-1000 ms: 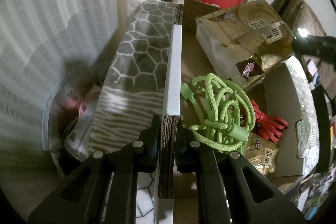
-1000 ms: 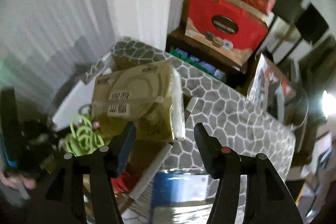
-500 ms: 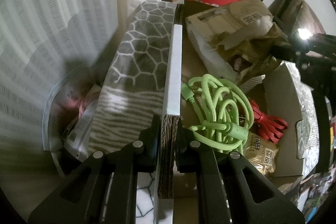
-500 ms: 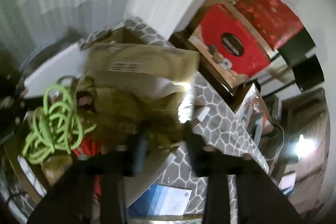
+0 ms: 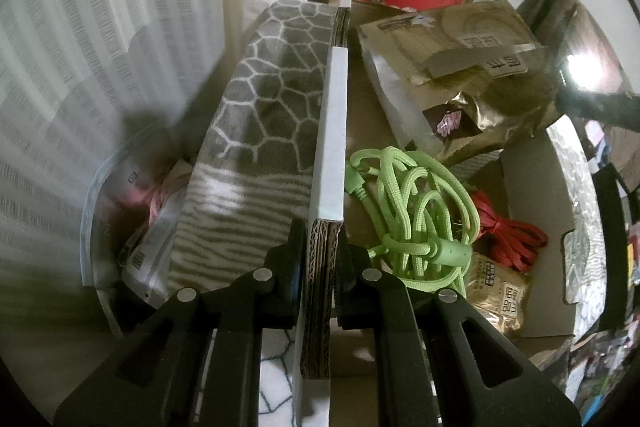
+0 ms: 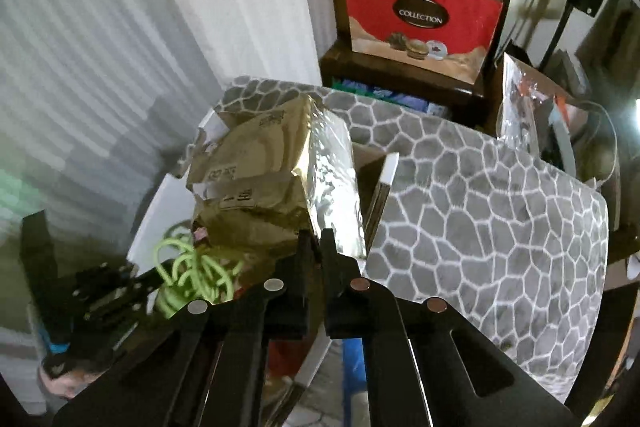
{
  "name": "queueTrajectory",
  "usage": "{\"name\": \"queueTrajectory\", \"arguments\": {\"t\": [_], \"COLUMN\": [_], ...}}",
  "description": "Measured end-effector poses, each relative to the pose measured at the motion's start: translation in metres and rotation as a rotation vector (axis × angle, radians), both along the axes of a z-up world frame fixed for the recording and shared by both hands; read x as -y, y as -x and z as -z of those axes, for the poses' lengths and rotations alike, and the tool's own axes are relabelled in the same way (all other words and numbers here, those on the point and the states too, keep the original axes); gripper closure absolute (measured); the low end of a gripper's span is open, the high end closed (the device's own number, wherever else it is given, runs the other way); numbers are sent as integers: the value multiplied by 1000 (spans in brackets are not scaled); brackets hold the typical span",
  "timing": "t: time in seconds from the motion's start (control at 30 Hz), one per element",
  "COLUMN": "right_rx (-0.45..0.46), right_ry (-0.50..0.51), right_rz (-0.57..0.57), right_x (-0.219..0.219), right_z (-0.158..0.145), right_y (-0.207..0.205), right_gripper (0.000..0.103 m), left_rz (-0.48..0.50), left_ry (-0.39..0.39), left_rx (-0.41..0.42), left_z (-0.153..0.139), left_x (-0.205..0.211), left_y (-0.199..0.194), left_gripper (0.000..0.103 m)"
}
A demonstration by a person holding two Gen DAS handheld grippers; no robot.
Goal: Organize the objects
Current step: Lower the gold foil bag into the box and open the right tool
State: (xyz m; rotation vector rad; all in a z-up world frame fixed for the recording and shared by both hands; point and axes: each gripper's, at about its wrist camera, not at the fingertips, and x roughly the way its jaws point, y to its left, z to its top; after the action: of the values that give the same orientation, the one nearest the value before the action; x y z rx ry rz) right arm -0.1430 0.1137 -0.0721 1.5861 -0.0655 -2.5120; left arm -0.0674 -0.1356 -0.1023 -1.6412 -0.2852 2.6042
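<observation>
The right tool (image 6: pixel 318 247), its jaws having just closed, pinches only the lower foil corner of the gold pouch (image 6: pixel 272 179), which could tear or slip free as it lifts; the left tool (image 5: pixel 320 255) is clenched on the cardboard box wall (image 5: pixel 320 267). Crinkled and creased, with a silver gusset, the pouch stands tilted in the box above the green rope (image 5: pixel 416 211)

Dim indoor light in both views, with heavy fisheye bending and black vignette at every corner. Harsh white glare from a small lamp (image 5: pixel 582 73) at the right edge of each frame. Specular shine on the crinkled gold foil bag (image 6: pixel 276 187). Soft dark shadow across the pale pleated curtain (image 5: pixel 120 47). Motion blur along the right-wrist view's left edge.
</observation>
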Motion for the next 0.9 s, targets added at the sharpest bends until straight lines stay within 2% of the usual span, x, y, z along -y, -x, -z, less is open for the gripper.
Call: {"name": "queueTrajectory", "arguments": {"t": [0.07,0.13,0.2,0.23,0.27,0.33,0.37,0.4,0.47,0.5,0.7,0.8,0.9], "right_rx": [49,33,-24,-30,-17,38,53,69,111,121,152,178,163], "right_ry": [-16,-84,-164,-160,-123,13,43,55,75,83,135,168,212], "right_rz": [-56,-76,-102,-114,-118,-135,-139,-141,-134,-123,-24,-12,-8], "right_x": [4,9,17,20,21,23,24,28,36,40,51,57,65], "right_z": [1,0,-5,-6,-6,-1,2,7,22,27,58,70,74], "right_y": [-6,-11,-15,-17,-17,-17,-15,-14,-12,-12,9,21,28], "right_gripper": [95,94,80,70,69,69,72,74,85,86,86,86,86], "left_rz": [-1,-1,-1,1,1,1,1,2,2,2,7,7,8], "left_ry": [0,2,2,2,2,-1,-3,-4,-2,-3,1,0,1], "left_rx": [1,2,2,2,2,4,6,6,5,5,6,5,5], "left_z": [1,1,1,1,1,1,1,1,0,0,-1,-1,-1], "left_x": [1,1,1,1,1,1,2,2,2,2,1,0,0], "left_y": [0,0,-1,-1,0,0,0,0,0,0,1,1,1], "left_gripper": [93,93,93,93,93,93,93,93,93,93,93,93,93]}}
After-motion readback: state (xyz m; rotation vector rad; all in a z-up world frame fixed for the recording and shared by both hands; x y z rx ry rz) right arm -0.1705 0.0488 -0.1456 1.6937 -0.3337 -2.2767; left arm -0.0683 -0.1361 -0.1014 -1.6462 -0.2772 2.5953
